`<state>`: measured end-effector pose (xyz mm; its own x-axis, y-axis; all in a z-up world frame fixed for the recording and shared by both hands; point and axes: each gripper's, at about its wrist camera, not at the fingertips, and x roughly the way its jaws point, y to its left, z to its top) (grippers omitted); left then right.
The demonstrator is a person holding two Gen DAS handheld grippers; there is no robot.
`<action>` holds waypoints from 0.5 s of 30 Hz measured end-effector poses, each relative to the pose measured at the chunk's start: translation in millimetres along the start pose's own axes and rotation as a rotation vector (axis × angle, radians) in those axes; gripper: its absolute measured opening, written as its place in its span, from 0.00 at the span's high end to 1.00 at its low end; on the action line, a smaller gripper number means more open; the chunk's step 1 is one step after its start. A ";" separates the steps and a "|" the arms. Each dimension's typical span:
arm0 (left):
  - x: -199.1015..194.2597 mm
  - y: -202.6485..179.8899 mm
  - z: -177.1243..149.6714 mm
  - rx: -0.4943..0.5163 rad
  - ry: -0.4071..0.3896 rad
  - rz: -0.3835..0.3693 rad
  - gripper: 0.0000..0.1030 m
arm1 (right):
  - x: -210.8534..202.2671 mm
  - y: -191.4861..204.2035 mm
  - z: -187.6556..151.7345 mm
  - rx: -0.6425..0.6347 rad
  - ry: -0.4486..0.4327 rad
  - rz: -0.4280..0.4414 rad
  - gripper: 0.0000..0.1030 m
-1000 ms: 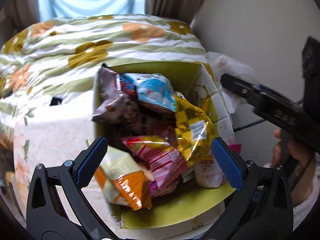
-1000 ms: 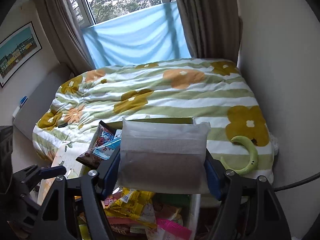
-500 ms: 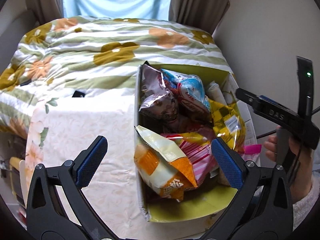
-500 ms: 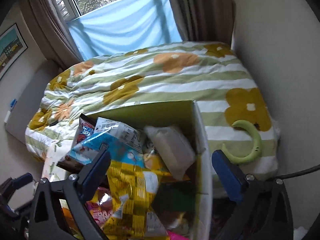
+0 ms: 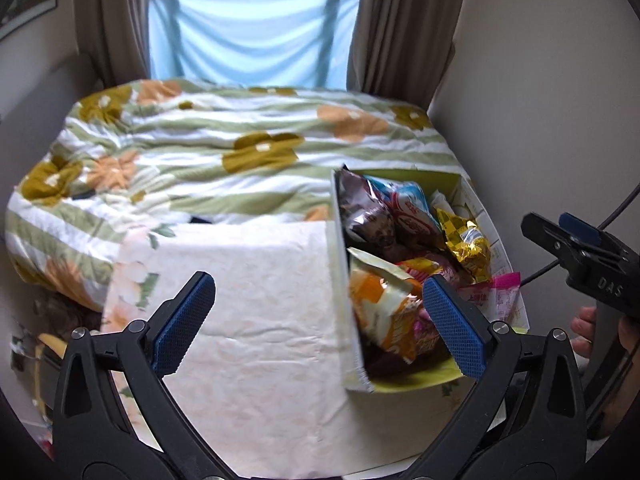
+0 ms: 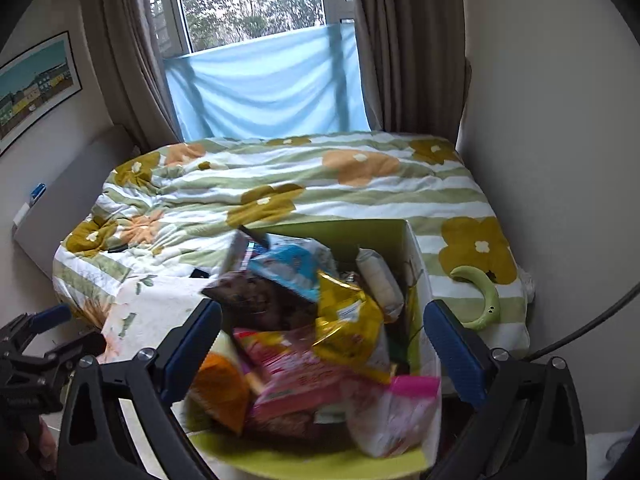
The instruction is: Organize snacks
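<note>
R gripper (image 6: 323,340) points down at an angle over the snack box (image 6: 416,264), jaws just opened wide, nothing between the pads; a white packet (image 6: 379,280) lies loose in the box's far right corner. A hand (image 5: 588,330) shows at its handle in the L view. L gripper (image 5: 318,322) also tilts downward, jaws spread wide & empty, over the pale floral cloth (image 5: 256,320) w/ the box to its right. Box is packed w/ bags: brown (image 5: 370,216), blue (image 6: 290,266), yellow (image 6: 348,320), orange (image 5: 380,308), pink (image 6: 304,376). Box sits on the cloth-covered surface against a bed w/ flowered quilt (image 6: 280,184); green curved thing (image 6: 486,298) lies on the quilt, right of the box.
</note>
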<state>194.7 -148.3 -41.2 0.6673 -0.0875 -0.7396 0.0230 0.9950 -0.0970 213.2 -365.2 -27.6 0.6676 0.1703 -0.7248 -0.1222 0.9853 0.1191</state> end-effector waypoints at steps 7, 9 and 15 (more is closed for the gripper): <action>-81.8 37.9 -32.2 0.035 -0.137 0.039 0.00 | -72.2 56.1 -38.5 -0.014 -0.080 -0.017 0.02; -100.8 47.6 -45.0 0.043 -0.156 0.044 0.00 | -87.0 69.2 -50.6 -0.009 -0.086 -0.018 0.02; -134.2 65.9 -78.7 0.056 -0.179 0.052 0.00 | -121.7 101.5 -90.9 -0.010 -0.100 -0.038 0.02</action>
<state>48.1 -74.8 -0.7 0.7905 -0.0313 -0.6116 0.0235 0.9995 -0.0207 52.8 -286.7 11.0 0.7417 0.1330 -0.6574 -0.1022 0.9911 0.0852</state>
